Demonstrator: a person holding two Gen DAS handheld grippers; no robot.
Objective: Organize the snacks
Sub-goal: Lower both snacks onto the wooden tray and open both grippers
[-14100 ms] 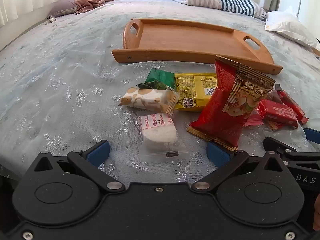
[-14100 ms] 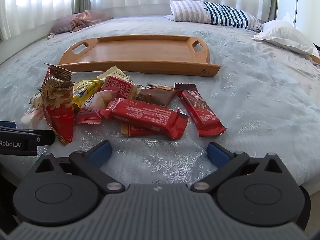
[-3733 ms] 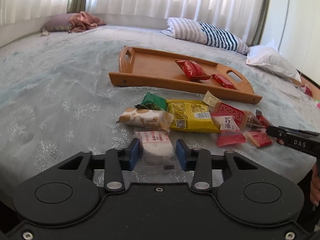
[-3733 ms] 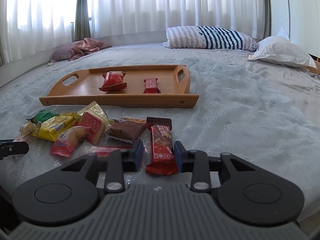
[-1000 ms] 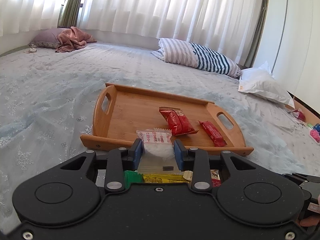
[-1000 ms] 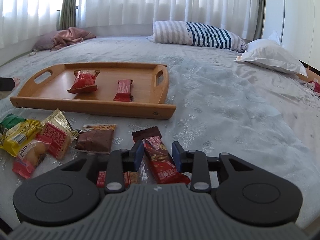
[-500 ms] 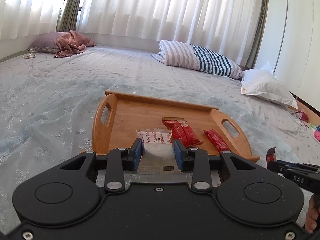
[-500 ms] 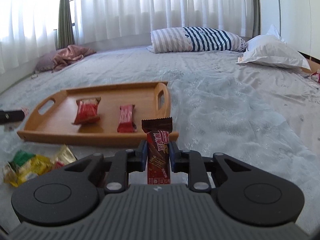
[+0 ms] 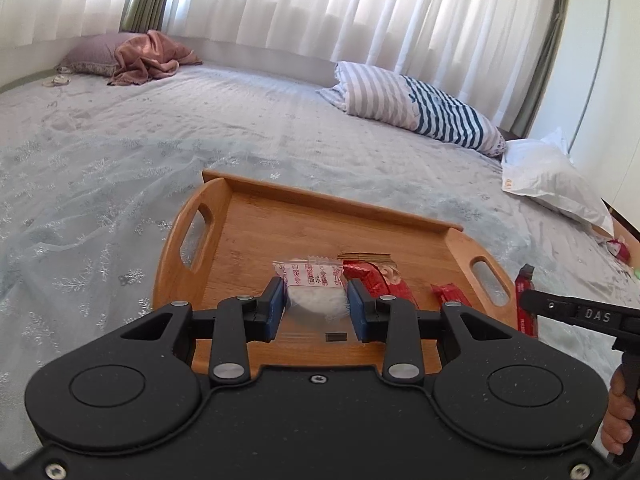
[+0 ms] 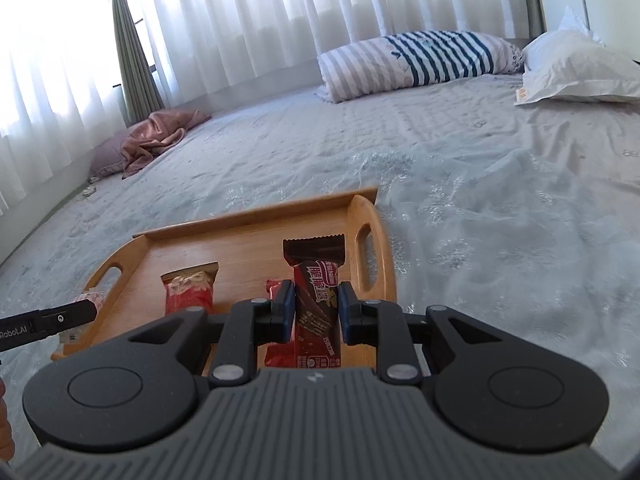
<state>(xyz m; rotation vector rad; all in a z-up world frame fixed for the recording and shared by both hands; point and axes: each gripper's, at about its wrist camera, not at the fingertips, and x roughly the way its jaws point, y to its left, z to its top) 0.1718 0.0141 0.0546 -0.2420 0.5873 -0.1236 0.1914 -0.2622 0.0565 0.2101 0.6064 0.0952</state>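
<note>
Small red bar (image 10: 276, 322) half-hidden behind right gripper (image 10: 313, 307)

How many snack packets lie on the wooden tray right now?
2: a red bag near the middle and a small red bar beside it, partly behind the right tool. The tools may hide others.

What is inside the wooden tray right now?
Two red snack packs lie in the tray: a wide one and a small one partly hidden by the right gripper. The grippers cover the tray's near part, so more could be there.
</note>
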